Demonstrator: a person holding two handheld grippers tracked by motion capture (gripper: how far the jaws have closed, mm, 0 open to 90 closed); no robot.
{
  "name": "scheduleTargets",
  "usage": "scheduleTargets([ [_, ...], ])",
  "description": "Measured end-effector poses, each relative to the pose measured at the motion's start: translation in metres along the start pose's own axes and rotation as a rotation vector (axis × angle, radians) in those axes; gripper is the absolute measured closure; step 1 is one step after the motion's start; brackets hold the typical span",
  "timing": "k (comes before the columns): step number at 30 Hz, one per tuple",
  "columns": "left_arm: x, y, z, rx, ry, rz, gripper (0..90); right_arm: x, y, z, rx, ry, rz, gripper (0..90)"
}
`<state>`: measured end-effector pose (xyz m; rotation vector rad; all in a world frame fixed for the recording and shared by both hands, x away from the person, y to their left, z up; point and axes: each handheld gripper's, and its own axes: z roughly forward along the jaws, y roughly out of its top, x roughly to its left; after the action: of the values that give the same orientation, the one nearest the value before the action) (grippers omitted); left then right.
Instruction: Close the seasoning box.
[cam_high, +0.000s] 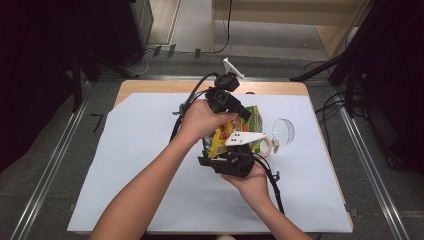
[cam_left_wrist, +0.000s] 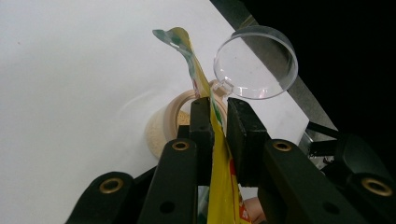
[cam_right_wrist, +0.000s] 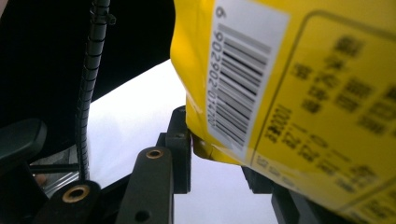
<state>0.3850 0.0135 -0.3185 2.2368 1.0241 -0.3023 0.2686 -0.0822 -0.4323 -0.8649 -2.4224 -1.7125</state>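
Two grippers met over the middle of the white-covered worktop (cam_high: 150, 150), both on one yellow snack bag (cam_high: 252, 120). Left gripper (cam_high: 245, 114), held in the person's left hand (cam_high: 200, 120), had its fingers (cam_left_wrist: 201, 126) clenched on the bag's thin top edge; in the left gripper view the foil ran up betw. the two black fingers w/ a torn green-yellow flap sticking out above them. Right gripper (cam_high: 227, 159), in the right hand (cam_high: 252, 185), sat just on the near side of the bag, and the right gripper view showed the barcode end of the bag wedged betw. its fingers (cam_right_wrist: 180, 140), gripped there. Bag itself hung off the worktop, held betw. the two tools. Just beyond the bag stood a small tan jar (cam_left_wrist: 166, 126) w/ pale granules inside, its clear hinged lid (cam_left_wrist: 256, 63) flipped open, on the far-right side of the bag.
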Motion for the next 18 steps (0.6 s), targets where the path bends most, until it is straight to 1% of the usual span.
scheduleTargets([
  [4,0.0004,-0.0023,0.0001,-0.013,-0.015,-0.009,81.1,-0.0006,-0.001,0.0003,0.006,-0.004,-0.009,69.0],
  [5,0.0,-0.0028,-0.0004,-0.015,-0.018,-0.003,80.8,-0.0001,-0.0012,0.0003,0.007,-0.007,-0.011,69.0],
  [7,-0.0014,-0.0034,-0.0006,-0.02,-0.014,0.002,80.6,0.0,-0.0016,0.0005,0.008,-0.009,-0.017,69.1],
  [10,0.0004,-0.0031,-0.0008,-0.023,-0.012,-0.007,80.8,-0.0007,-0.0012,0.0012,0.008,-0.005,-0.017,69.2],
  [13,0.001,-0.0032,-0.0002,-0.027,-0.011,-0.006,80.9,-0.002,-0.0012,0.0013,0.013,-0.007,-0.025,69.2],
  [17,0.0007,-0.002,-0.0001,-0.027,-0.008,0.001,80.7,-0.0037,-0.0012,0.0014,0.008,-0.007,-0.02,69.2],
  [18,0.0006,-0.0015,0.0,-0.03,-0.009,-0.003,80.5,-0.004,-0.001,0.0013,0.007,-0.006,-0.02,69.2],
])
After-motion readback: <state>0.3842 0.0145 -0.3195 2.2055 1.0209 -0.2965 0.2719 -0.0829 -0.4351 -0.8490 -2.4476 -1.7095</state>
